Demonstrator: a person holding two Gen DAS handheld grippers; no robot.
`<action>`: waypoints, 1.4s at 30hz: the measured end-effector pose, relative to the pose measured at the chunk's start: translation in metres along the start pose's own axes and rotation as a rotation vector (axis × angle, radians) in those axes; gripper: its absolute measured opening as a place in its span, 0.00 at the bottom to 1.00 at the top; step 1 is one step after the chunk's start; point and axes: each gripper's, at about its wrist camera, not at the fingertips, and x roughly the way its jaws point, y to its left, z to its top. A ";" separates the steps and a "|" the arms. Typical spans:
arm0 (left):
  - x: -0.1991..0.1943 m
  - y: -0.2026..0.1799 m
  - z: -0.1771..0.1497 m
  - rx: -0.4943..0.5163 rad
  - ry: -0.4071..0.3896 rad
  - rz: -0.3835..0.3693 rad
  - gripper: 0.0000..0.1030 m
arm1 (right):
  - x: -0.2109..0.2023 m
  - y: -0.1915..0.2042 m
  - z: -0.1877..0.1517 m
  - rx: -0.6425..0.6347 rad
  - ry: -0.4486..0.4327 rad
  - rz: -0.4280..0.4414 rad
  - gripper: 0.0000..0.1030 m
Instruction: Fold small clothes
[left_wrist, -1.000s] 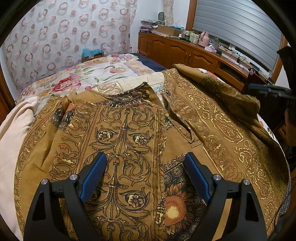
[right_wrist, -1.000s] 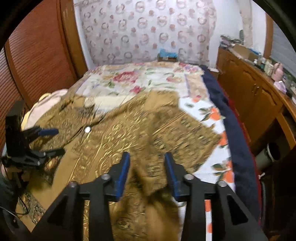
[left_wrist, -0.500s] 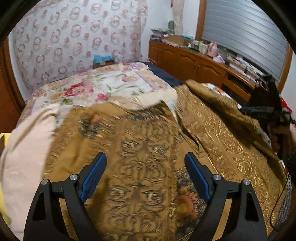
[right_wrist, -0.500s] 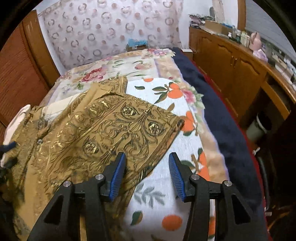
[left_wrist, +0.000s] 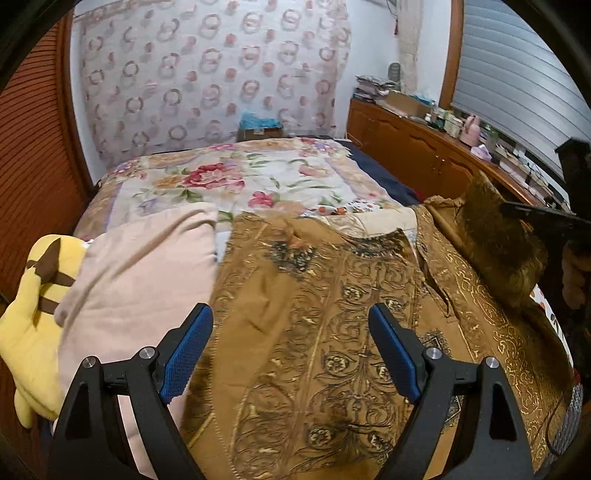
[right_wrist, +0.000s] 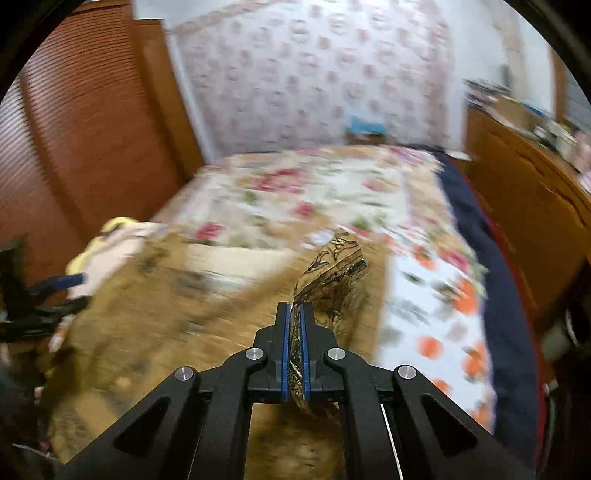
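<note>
Left wrist: left gripper (left_wrist: 290, 345) wide open, empty, over brown patterned shirt (left_wrist: 332, 332) spread on bed (left_wrist: 229, 181).
Right wrist: right gripper (right_wrist: 294, 325) clamped on shirt edge (right_wrist: 332, 273), lifted. Thin pinch may slip; fabric could bunch and skew the fold.

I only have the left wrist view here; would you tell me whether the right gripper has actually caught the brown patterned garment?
Observer: Yes. The right gripper is shut on a fold of the brown patterned garment, which sticks out past its blue pads.
Operator: Thank you. Is the left gripper visible from that side?
Observer: It is, at the picture's left edge: the left gripper is open with nothing between its fingers.
Operator: What lies right of the garment?
Observer: A white sheet with orange fruit print, then a navy blanket along the bed's edge.
</note>
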 end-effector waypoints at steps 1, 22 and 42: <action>-0.001 0.001 -0.001 -0.001 -0.002 0.003 0.84 | 0.001 0.009 0.003 -0.011 0.001 0.032 0.05; 0.003 0.020 0.005 0.017 0.000 0.044 0.84 | 0.033 0.012 -0.059 -0.067 0.208 -0.150 0.40; 0.068 0.000 0.035 0.136 0.179 -0.140 0.49 | 0.062 -0.019 -0.059 -0.009 0.154 -0.247 0.43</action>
